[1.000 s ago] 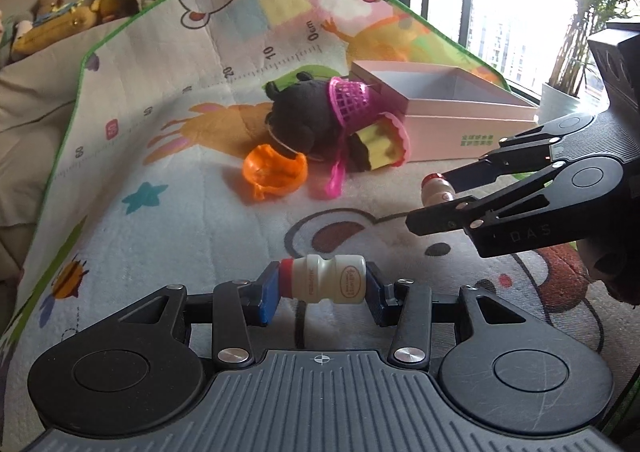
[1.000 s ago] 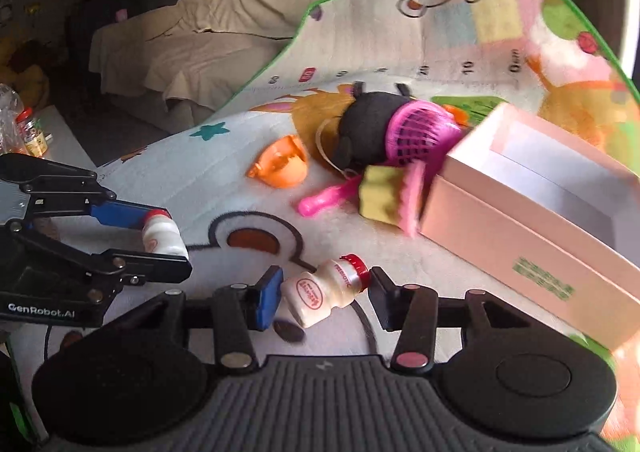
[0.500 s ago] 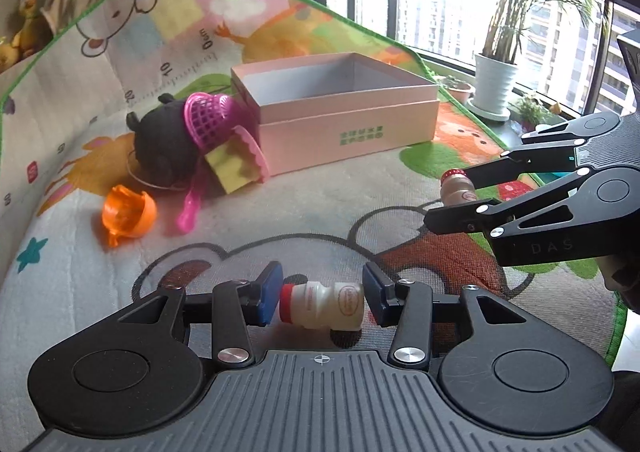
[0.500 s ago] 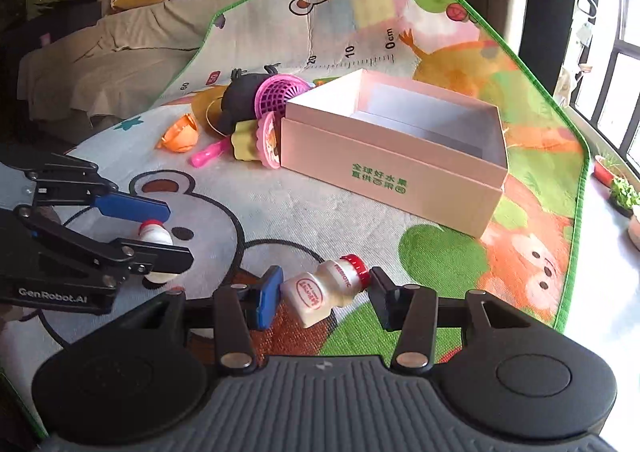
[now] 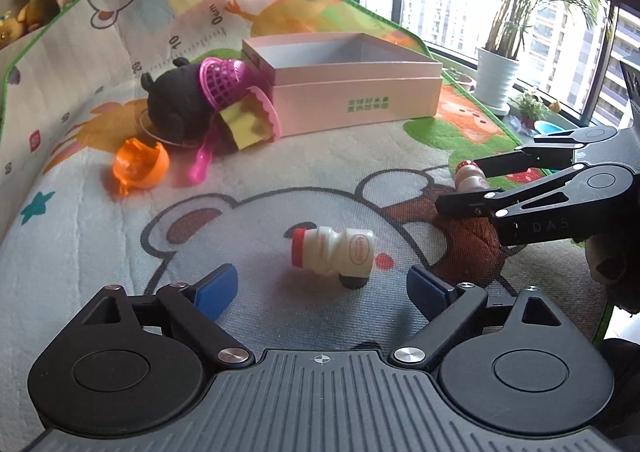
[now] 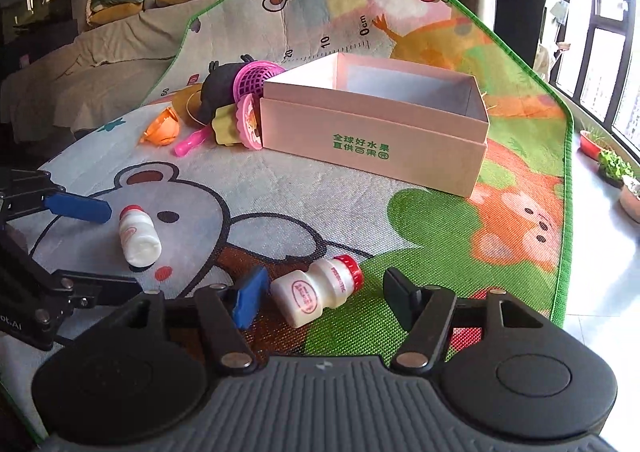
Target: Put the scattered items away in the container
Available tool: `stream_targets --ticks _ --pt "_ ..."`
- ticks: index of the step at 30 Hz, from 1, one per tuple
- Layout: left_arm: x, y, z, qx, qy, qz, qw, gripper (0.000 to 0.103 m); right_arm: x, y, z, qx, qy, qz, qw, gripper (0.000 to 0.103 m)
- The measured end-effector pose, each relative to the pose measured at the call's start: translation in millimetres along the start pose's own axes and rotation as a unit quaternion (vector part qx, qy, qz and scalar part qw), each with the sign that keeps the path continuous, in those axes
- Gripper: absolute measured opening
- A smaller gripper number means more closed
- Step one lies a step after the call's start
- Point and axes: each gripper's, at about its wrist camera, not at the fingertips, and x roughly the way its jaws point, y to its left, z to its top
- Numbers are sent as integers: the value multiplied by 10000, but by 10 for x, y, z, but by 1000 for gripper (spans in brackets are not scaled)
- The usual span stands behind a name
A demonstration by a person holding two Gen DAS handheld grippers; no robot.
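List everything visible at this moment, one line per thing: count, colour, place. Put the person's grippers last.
yogurt bottles: 2, white with red caps; one on its side on the mat between the left gripper's fingers, untouched; the other tilted between the right gripper's fingers, with gaps on both sides
box: 1, pink, open, nothing seen inside, far side of the mat
black plush toy: 1, left of the box
pink basket: 1, on the plush
yellow and pink toy cup: 1, on its side against the box
pink spoon: 1, beside the plush
orange shell: 1, left of the spoon
play mat: 1, cartoon print, green edge
potted palm: 1, by the window
left gripper: black, blue pads, jaws just opened
right gripper: black, jaws just opened
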Motion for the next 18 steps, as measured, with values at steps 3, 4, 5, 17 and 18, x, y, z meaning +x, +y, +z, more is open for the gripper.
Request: stream_targets --ticks 3,4,5,17,18 --pt "22 -47 -25 96 2 46 9999 99 9 -11 -4 56 5 -28 10000 70" --pt "32 -47 -26 77 30 56 9999 102 9 -14 -8 63 -3 -33 10000 71" --pt "40 -46 -29 38 54 74 10000 103 7 -11 -13 58 -11 -40 10000 71" --pt "5 -62 23 -73 -88 110 9999 102 8 -6 -27 71 -51 -66 9999 76" --pt "-4 -59 30 -84 -137 128 9998 101 6 -5 -28 71 -52 -66 9999 76"
